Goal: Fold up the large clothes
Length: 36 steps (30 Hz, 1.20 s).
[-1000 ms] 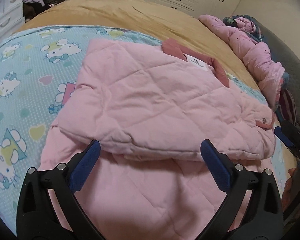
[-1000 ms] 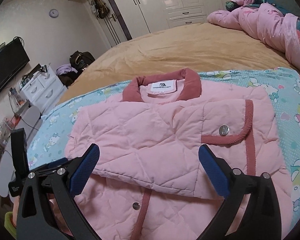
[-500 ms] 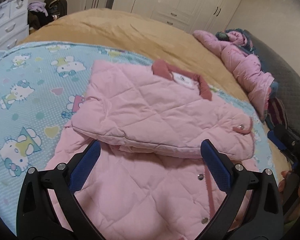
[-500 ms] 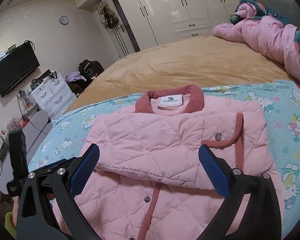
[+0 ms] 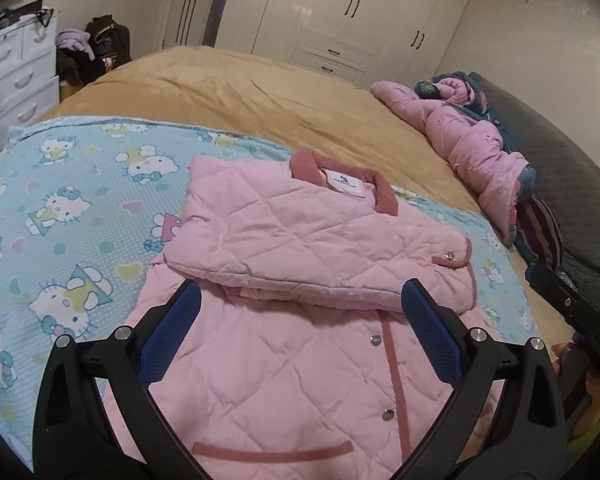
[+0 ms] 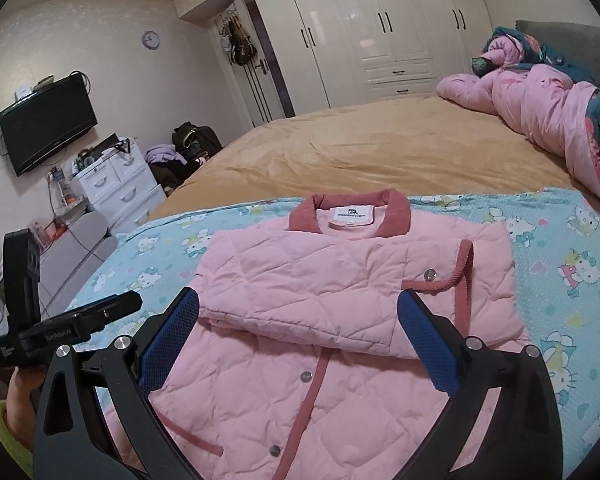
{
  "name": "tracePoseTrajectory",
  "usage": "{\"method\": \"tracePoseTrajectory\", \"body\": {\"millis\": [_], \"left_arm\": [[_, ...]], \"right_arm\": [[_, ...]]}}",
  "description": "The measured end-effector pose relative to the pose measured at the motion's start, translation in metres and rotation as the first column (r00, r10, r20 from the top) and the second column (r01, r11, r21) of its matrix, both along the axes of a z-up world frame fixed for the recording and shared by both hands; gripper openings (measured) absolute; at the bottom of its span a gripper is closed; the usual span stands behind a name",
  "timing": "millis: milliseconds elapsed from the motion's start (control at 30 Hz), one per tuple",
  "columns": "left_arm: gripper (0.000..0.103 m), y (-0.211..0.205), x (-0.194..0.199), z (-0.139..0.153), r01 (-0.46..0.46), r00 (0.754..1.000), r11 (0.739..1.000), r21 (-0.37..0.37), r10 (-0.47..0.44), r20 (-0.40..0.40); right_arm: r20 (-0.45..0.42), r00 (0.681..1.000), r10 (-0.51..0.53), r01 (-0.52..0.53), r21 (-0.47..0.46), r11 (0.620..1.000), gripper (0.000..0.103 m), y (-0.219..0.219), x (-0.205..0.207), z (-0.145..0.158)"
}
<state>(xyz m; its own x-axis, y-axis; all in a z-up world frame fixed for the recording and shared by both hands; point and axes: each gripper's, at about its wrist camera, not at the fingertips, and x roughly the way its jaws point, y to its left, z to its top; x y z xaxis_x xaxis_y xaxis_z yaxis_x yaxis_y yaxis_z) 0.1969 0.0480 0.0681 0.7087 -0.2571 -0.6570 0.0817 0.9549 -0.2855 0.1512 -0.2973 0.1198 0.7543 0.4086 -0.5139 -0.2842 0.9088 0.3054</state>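
A pink quilted jacket (image 5: 300, 352) with a dark pink collar lies on a light blue cartoon-cat sheet (image 5: 60, 208), its sleeves folded across the chest. It also shows in the right wrist view (image 6: 320, 292). My left gripper (image 5: 300, 320) is open and empty, held above the jacket's lower front. My right gripper (image 6: 300, 324) is open and empty above the same lower part, from the jacket's right side. The left gripper's body (image 6: 60, 328) shows at the left of the right wrist view.
The blue sheet (image 6: 560, 264) lies on a tan bed cover (image 5: 280, 92). A bunched pink duvet (image 5: 468, 140) lies at the bed's far right by a grey headboard (image 5: 560, 160). White drawers (image 6: 116, 188), a wall television (image 6: 48, 124) and wardrobes (image 6: 380, 28) stand beyond.
Both grippers have pulled back and risen from the jacket, so more of its lower front and the room shows. The jacket has not moved.
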Motion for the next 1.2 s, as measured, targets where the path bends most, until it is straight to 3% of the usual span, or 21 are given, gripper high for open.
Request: {"method": "tracePoseTrajectory", "body": {"millis": [667, 1200], "left_arm": [[0.094, 0.004, -0.055, 0.003, 0.006, 1.0, 1.0, 0.015, -0.006, 0.022], [0.094, 0.023, -0.091, -0.013, -0.015, 1.0, 0.999, 0.038, 0.015, -0.009]], "right_arm": [[0.019, 1.0, -0.007, 0.007, -0.034, 0.999, 0.099, -0.011, -0.058, -0.002], [-0.055, 0.998, -0.037, 0.033, -0.066, 0.997, 0.099, -0.03, -0.092, -0.024]]}}
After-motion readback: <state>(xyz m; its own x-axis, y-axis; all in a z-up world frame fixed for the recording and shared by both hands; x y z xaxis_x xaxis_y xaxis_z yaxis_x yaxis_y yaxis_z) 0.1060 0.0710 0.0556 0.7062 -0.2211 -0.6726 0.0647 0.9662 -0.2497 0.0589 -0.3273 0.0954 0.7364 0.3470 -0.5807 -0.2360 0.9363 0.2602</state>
